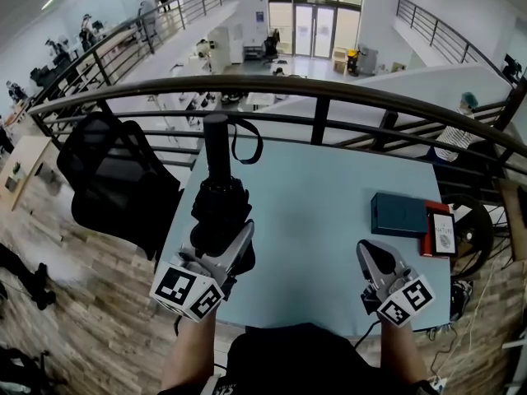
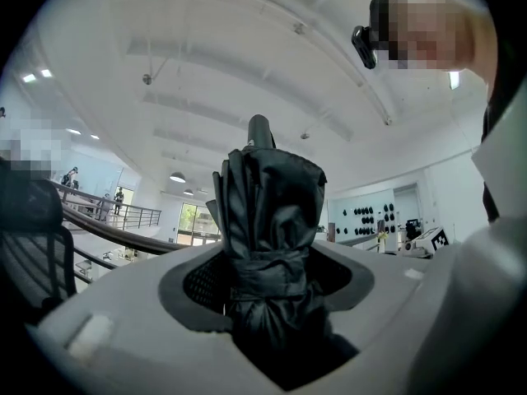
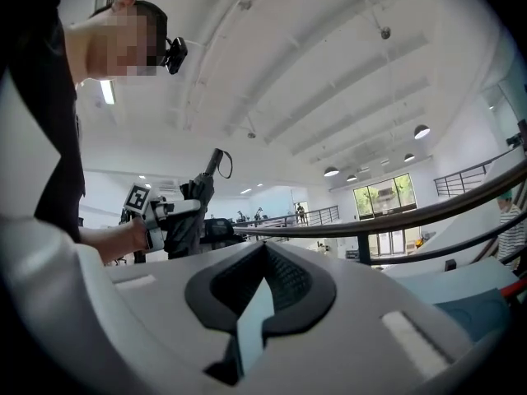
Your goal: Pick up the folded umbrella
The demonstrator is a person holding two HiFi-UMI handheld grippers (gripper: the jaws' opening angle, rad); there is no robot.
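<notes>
Folded umbrella (image 1: 221,204), just one, pinched by left gripper (image 1: 224,241); right gripper (image 1: 367,250) fingers together.

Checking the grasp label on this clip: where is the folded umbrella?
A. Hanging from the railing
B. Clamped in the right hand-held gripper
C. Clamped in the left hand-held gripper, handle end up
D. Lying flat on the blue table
C: the left hand-held gripper has its jaws closed on the folded umbrella, handle uppermost; the right hand-held gripper holds nothing.
</notes>
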